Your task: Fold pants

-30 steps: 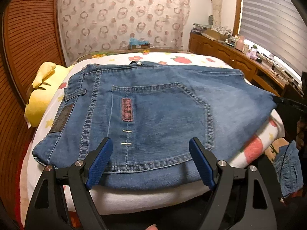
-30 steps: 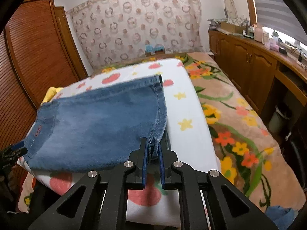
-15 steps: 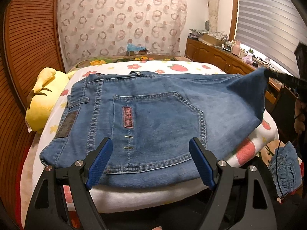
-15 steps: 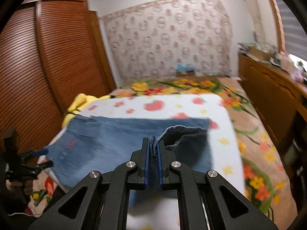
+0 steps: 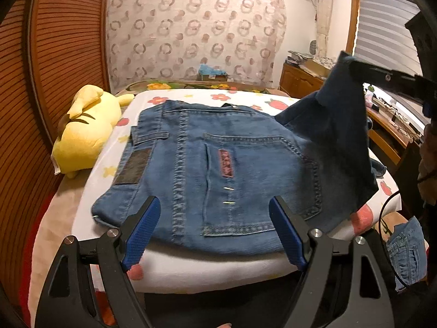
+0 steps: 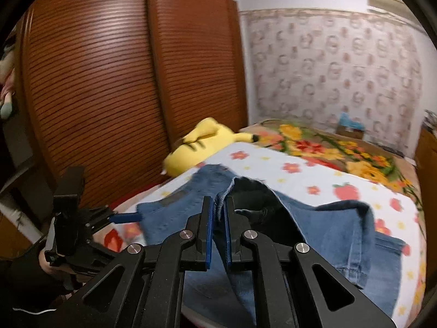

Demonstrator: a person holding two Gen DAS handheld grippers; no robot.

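Note:
Blue jeans (image 5: 218,169) lie folded on the bed, back pocket up, waistband toward the far side. My left gripper (image 5: 215,229) hovers open at their near edge, nothing between its blue pads. At the right, the jeans' leg end (image 5: 336,125) is lifted off the bed and hangs from my right gripper (image 5: 352,64). In the right wrist view that gripper (image 6: 217,218) is shut on the denim hem (image 6: 220,199), and the raised fabric (image 6: 314,224) drapes over the jeans below. The left gripper (image 6: 125,216) shows at the left there.
A yellow plush toy (image 5: 84,131) lies on the bed (image 5: 210,268) left of the jeans, against a brown slatted wardrobe (image 6: 95,82). Wooden cabinets (image 5: 300,80) with clutter run along the right wall. Another denim piece (image 5: 407,257) hangs at the lower right. A person's hand (image 5: 427,164) holds the right gripper.
My right gripper has swung up and leftward, lifting the jeans' leg end off the bed and carrying it over toward the waist. The left gripper has drifted slightly, still open.

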